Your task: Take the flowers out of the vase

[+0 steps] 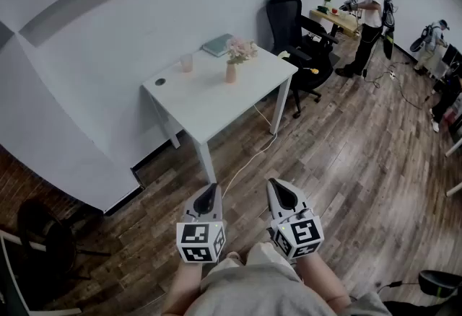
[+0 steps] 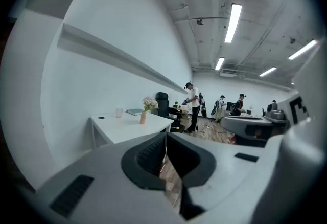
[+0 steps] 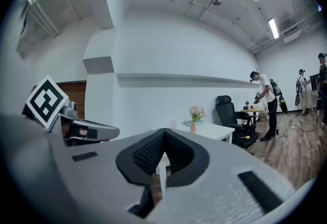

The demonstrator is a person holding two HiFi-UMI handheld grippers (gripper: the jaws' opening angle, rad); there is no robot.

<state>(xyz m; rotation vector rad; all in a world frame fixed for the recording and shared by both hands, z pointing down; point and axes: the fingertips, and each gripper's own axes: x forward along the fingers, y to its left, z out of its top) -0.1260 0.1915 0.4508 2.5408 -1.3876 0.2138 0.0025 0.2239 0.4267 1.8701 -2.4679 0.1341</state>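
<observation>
Close by, the left hand-held gripper [image 1: 208, 192] and the right hand-held gripper [image 1: 281, 193] are both closed and hold nothing; far off, the pink flowers [image 1: 240, 51] stand in the vase [image 1: 230, 74] on the tabletop [image 1: 206, 102].

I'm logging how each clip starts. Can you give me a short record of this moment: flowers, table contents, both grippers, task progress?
flowers: pink, standing in the vase
vase place: on the white table
also on table: cup, green book
left gripper: shut, empty, well short of the table
right gripper: shut, empty, beside the left
task: not begun
</observation>
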